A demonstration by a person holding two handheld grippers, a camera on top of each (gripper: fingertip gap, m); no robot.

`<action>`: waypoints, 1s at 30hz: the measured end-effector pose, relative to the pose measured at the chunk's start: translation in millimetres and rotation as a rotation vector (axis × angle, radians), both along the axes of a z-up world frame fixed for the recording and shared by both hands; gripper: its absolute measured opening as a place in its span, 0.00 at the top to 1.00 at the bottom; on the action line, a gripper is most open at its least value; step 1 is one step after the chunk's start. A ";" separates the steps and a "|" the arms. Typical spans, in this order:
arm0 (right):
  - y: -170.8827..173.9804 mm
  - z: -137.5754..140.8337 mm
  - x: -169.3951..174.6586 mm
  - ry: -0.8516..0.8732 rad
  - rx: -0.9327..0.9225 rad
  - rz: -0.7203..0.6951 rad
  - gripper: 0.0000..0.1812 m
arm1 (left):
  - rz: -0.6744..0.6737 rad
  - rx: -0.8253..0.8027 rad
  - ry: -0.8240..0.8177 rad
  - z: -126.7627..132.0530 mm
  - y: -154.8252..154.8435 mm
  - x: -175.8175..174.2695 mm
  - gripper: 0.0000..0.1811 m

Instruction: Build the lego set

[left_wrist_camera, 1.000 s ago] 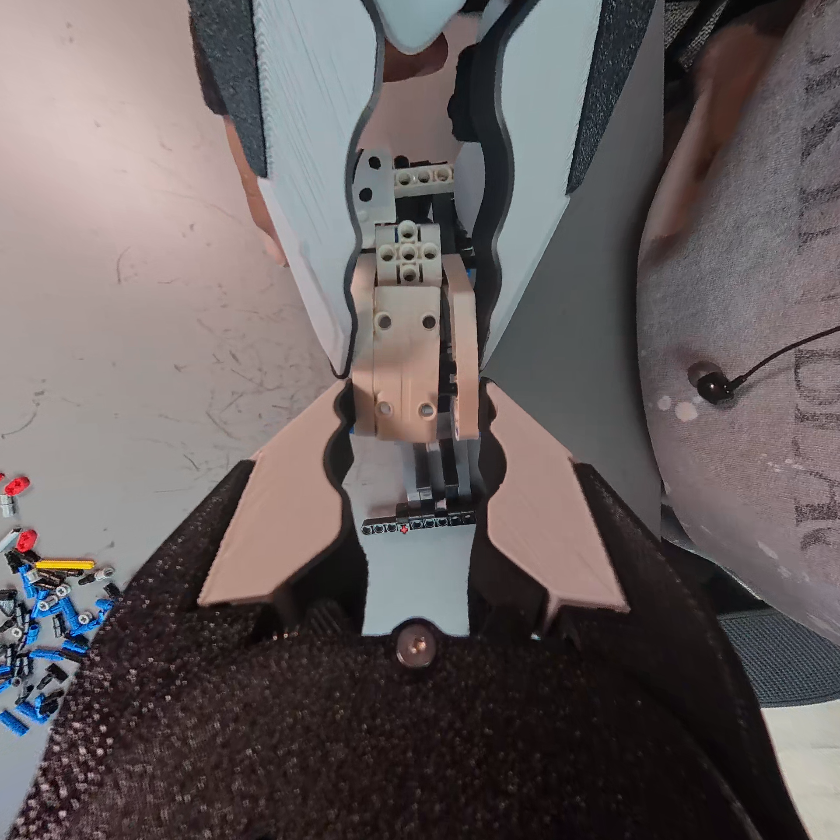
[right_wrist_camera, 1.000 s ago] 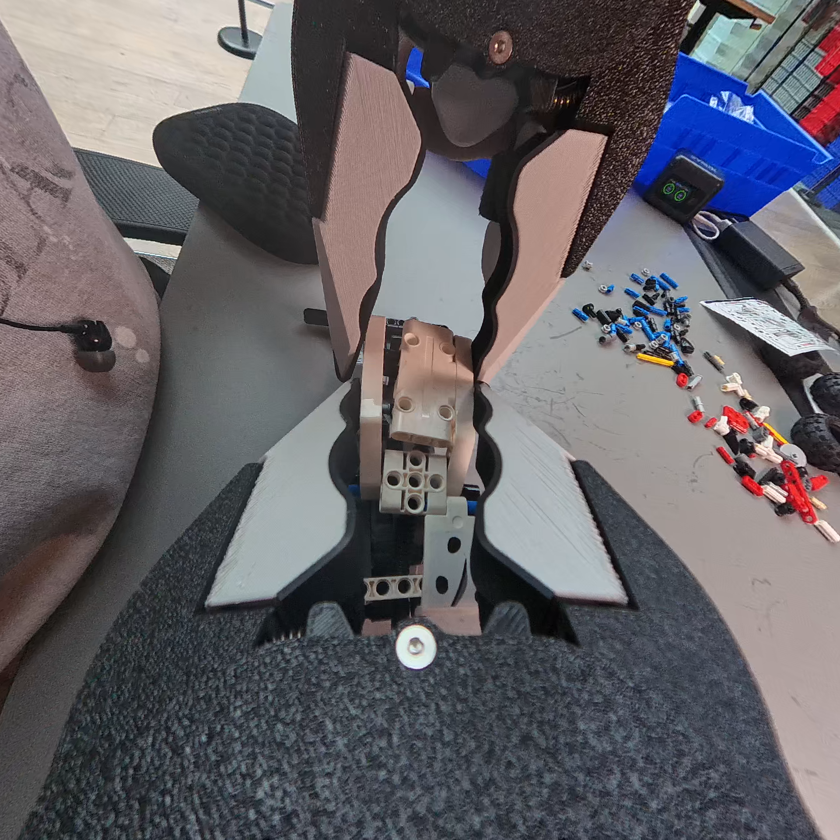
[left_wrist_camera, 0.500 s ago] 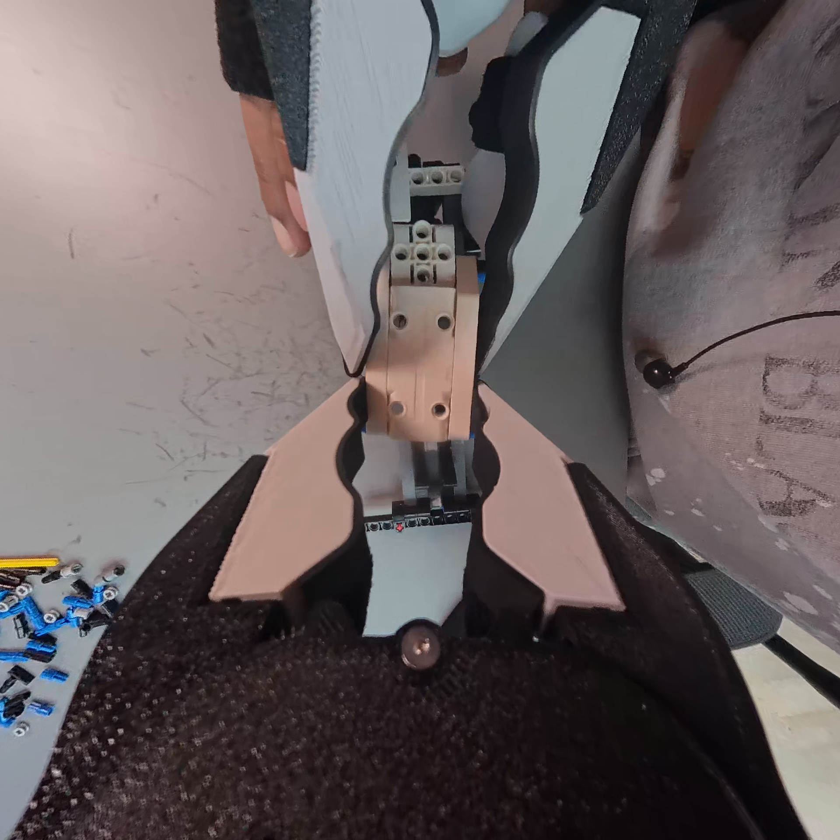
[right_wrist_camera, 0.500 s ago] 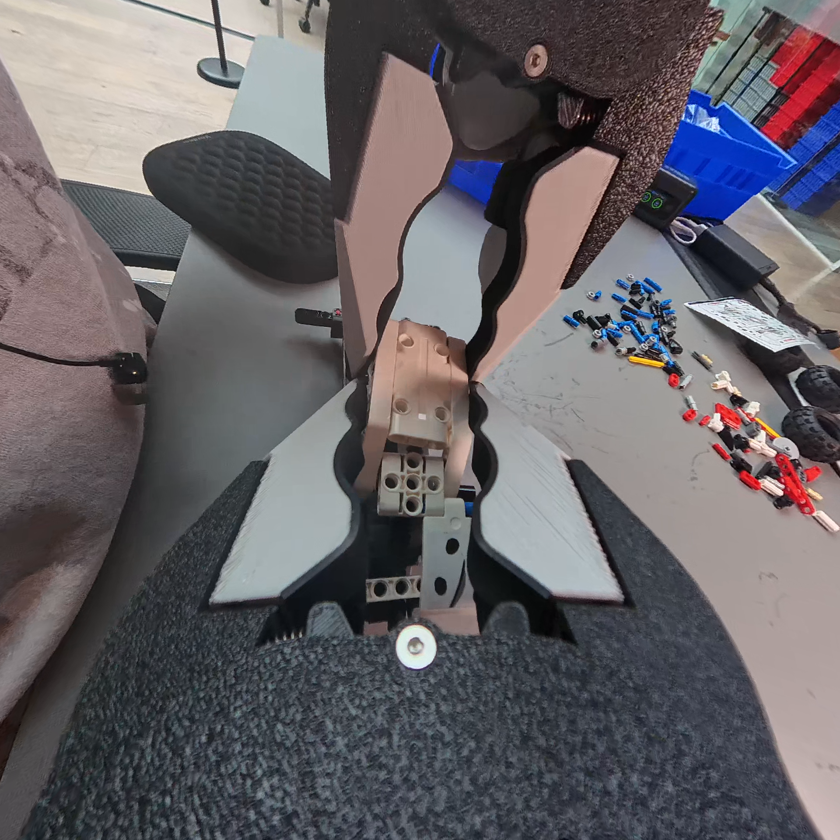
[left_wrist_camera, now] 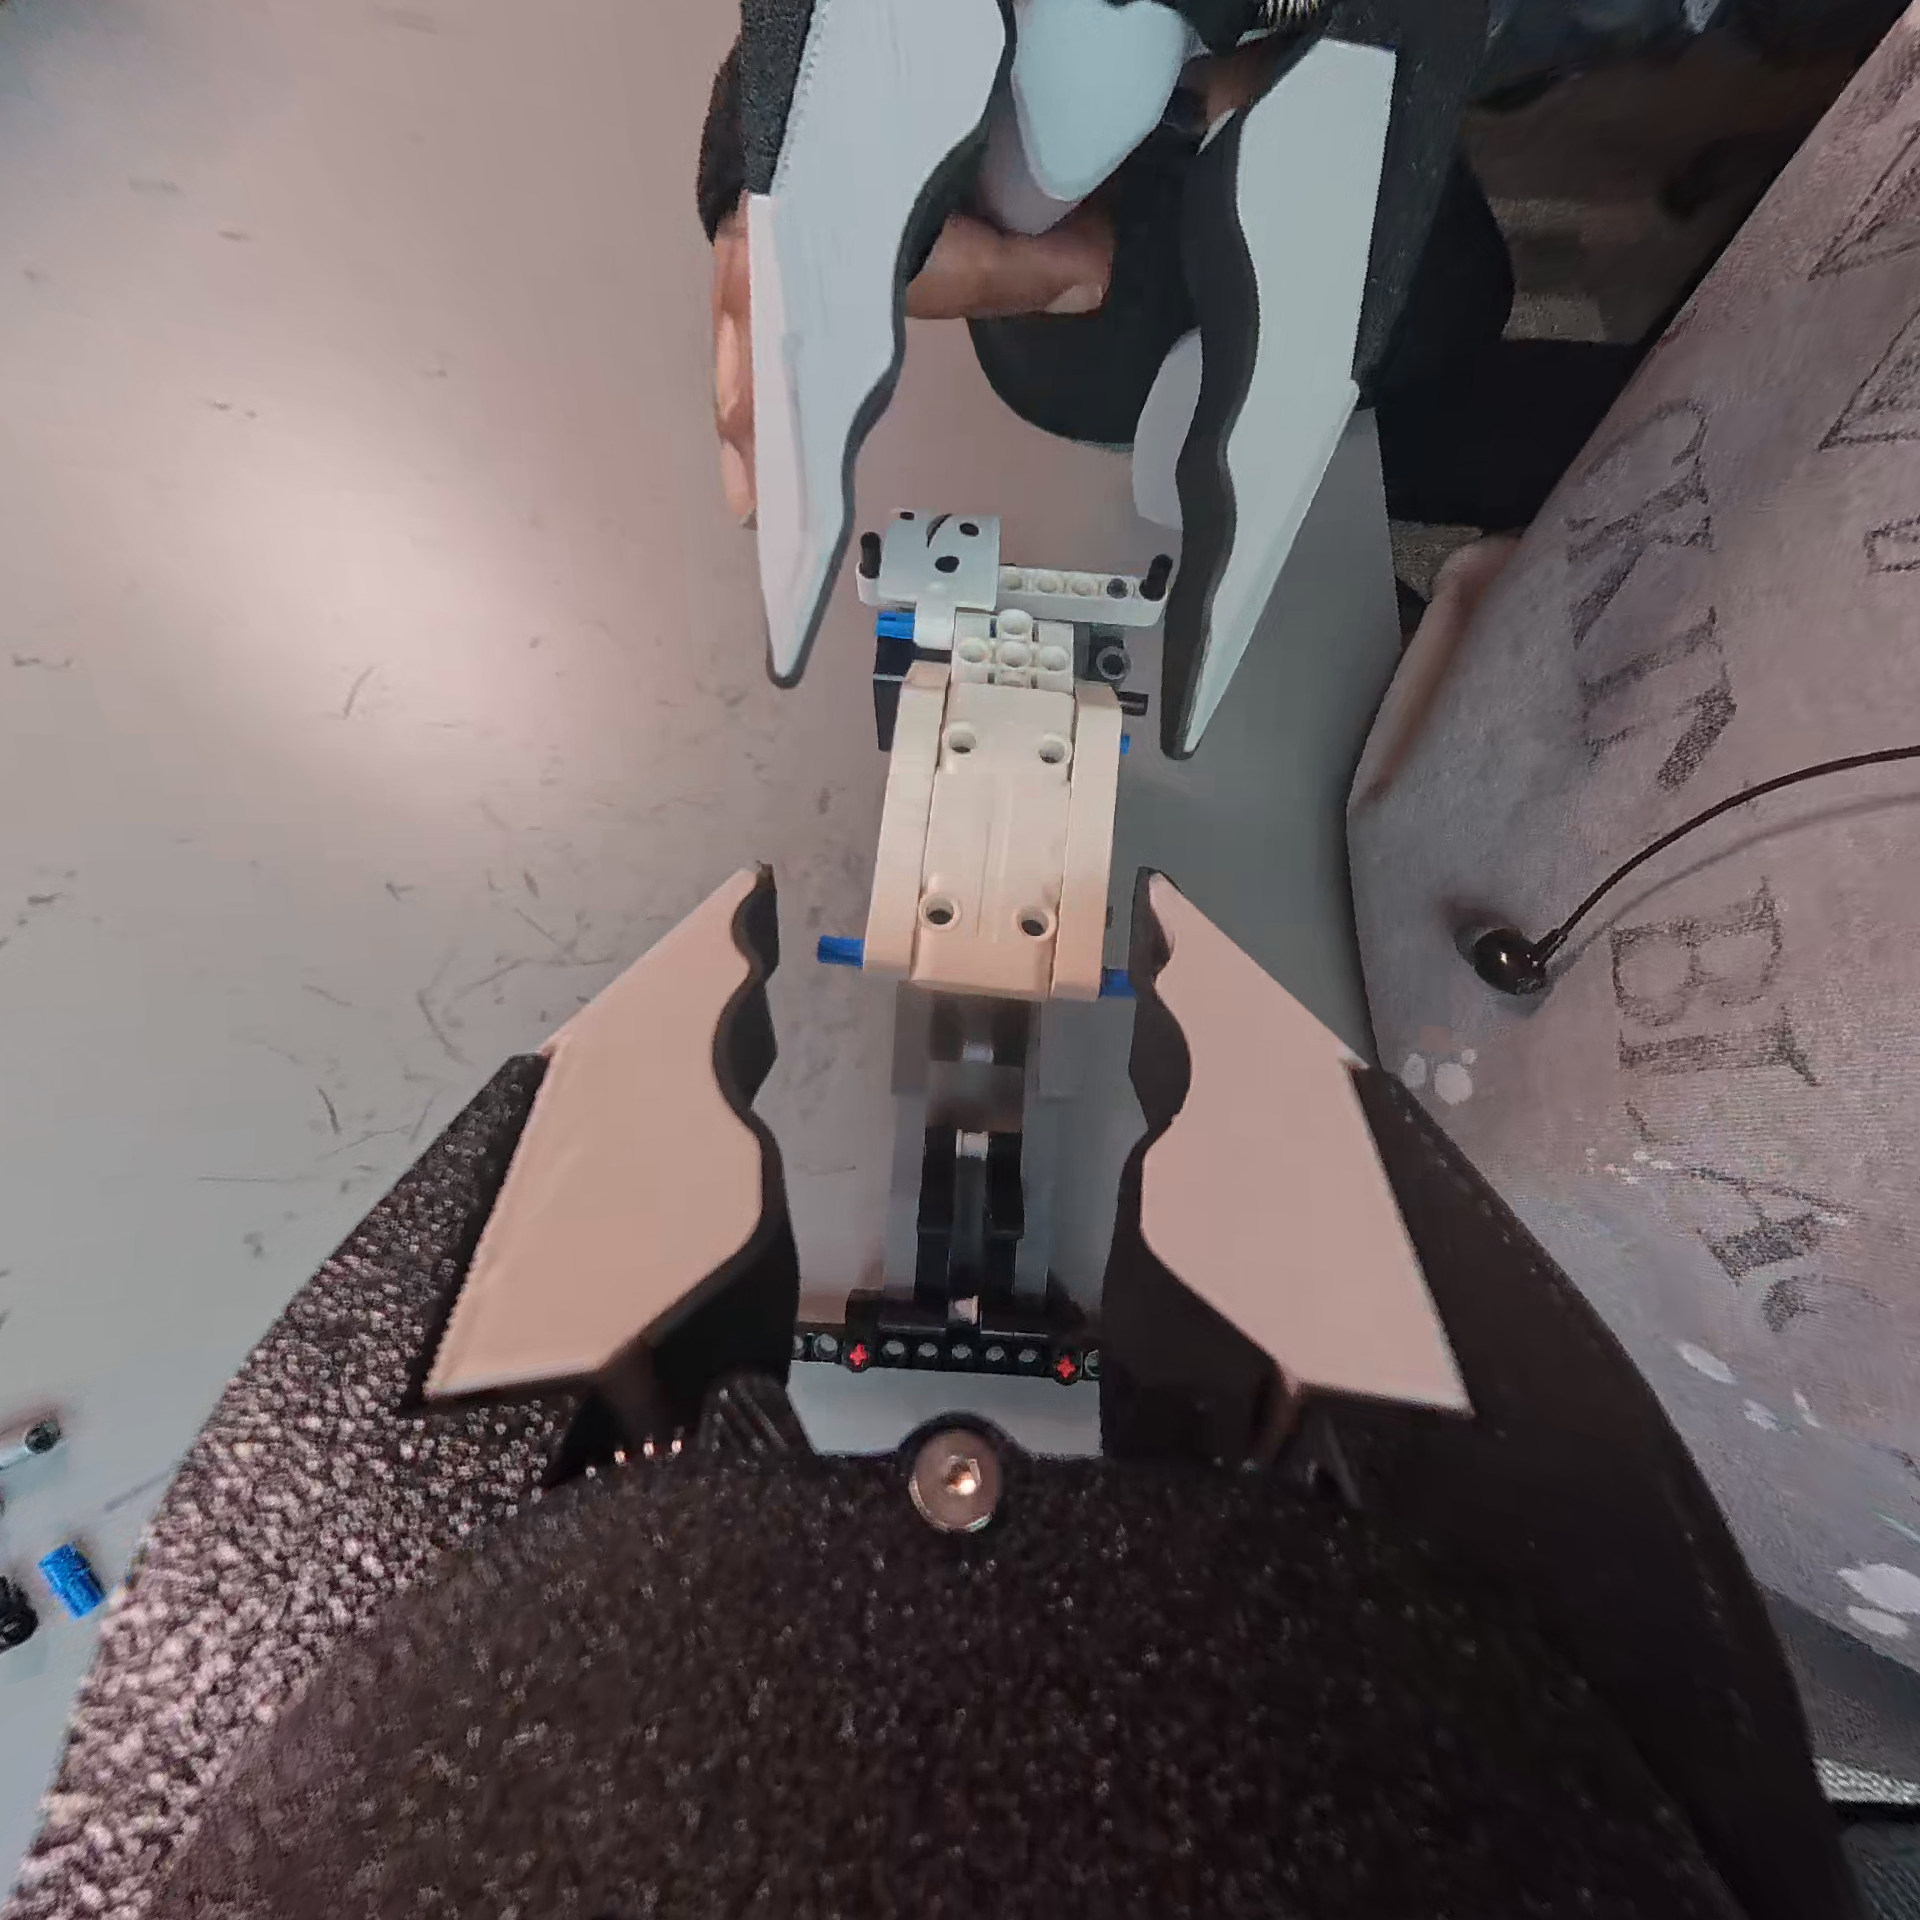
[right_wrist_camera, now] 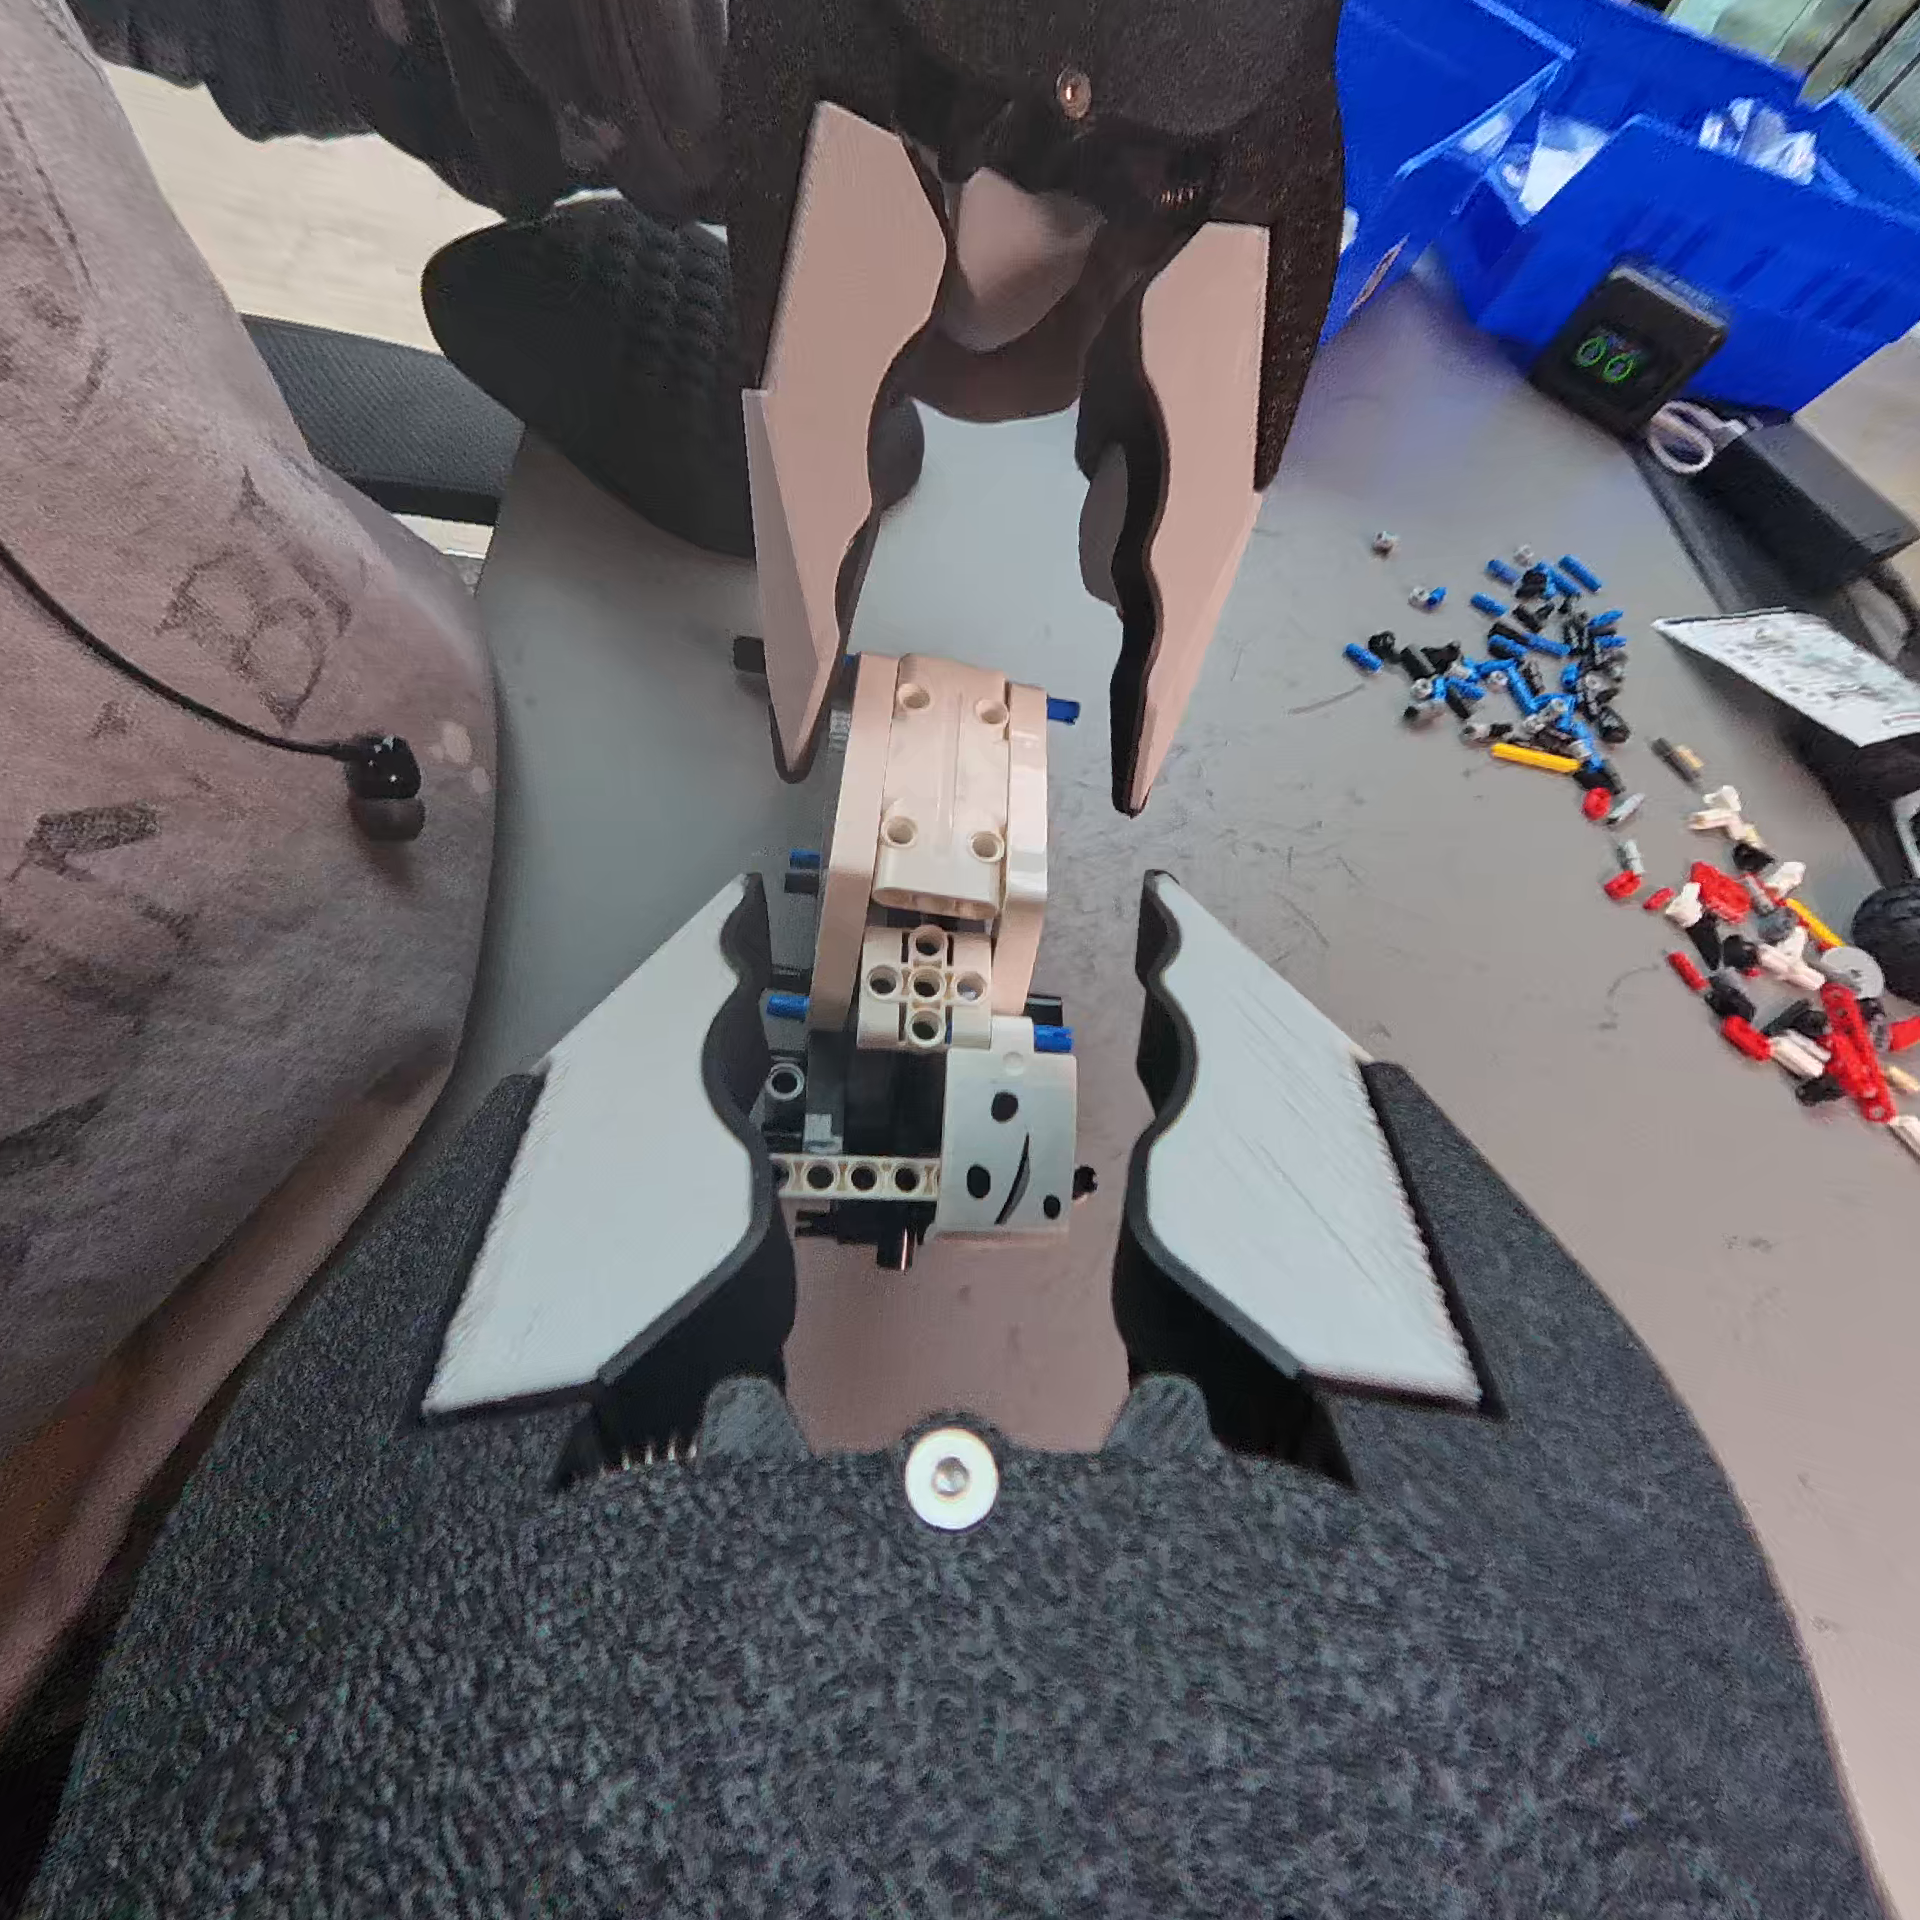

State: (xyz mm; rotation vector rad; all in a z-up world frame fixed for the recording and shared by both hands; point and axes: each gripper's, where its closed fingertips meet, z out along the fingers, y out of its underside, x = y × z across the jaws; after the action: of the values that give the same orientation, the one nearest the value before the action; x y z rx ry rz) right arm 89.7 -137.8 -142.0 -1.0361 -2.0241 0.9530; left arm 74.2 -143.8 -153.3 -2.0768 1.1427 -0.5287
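Both grippers have let go: half a second ago they were clamped on the lego model, and now their fingers stand spread wide on either side of it. That lego model (left_wrist_camera: 992, 852), tan panels up top with grey and black beams beneath, sits on the grey table (left_wrist_camera: 364, 520) between the two tools, lengthwise along the line from one to the other. Left gripper (left_wrist_camera: 956, 883), the tan-fingered one, is splayed open around the black-beam end; whether its tips brush the blue pins is hard to say. Right gripper (right_wrist_camera: 951, 888), pale grey fingers, gapes just as wide around the end with the light-grey panel, no contact visible. Seen from the right side, the left tool's tan fingers (right_wrist_camera: 821, 582) hang over the far end of the build, one tip right beside the tan panel.

Out on the table, well apart to the right-wrist view's right, lies a scatter of loose pieces (right_wrist_camera: 1538, 675), blue and black, then red and white ones (right_wrist_camera: 1787, 966) nearer, a black tyre (right_wrist_camera: 1891, 940) at the edge, and a paper leaflet (right_wrist_camera: 1797, 675). Beyond them sit blue bins (right_wrist_camera: 1662, 187) and a small black device (right_wrist_camera: 1626, 348) with a green display. A person's grey printed shirt (left_wrist_camera: 1714, 935) fills one side, a black cable (left_wrist_camera: 1704, 831) across it.
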 end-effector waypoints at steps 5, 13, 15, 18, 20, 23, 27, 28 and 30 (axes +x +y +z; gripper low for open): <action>2.3 -20.6 10.0 -0.134 0.033 0.017 0.67 | -0.045 0.012 -0.003 -4.3 -1.7 9.8 0.68; 3.0 -20.6 4.0 -0.120 0.044 0.030 0.72 | -0.033 0.075 -0.006 -4.1 6.6 6.2 0.75; 4.6 -20.9 3.3 -0.120 0.043 0.025 0.72 | -0.018 0.086 -0.017 -4.3 8.1 5.8 0.75; 3.3 -20.9 0.9 -0.106 0.049 0.018 0.71 | -0.009 0.068 -0.027 -4.0 7.0 3.8 0.74; 3.5 -20.8 -0.4 -0.105 0.049 0.012 0.71 | -0.010 0.052 -0.070 0.0 6.6 8.2 0.69; 6.2 -22.0 -3.1 -0.108 0.055 -0.002 0.67 | -0.013 0.055 -0.066 -0.4 9.6 15.2 0.65; 6.7 -21.6 -3.0 -0.107 0.030 -0.009 0.61 | -0.004 0.075 -0.067 3.1 17.2 18.1 0.69; 7.9 -21.1 -2.3 -0.107 0.023 -0.015 0.60 | -0.002 0.071 -0.074 4.2 18.2 18.7 0.70; 11.0 -19.2 -0.8 -0.104 -0.019 -0.036 0.59 | 0.005 0.083 -0.046 2.8 21.2 16.7 0.69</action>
State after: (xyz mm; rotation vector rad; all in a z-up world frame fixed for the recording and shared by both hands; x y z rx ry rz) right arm 88.9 -126.8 -161.1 -1.1504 -2.0770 0.9175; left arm 90.9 -122.6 -150.5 -1.9863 1.1144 -0.5162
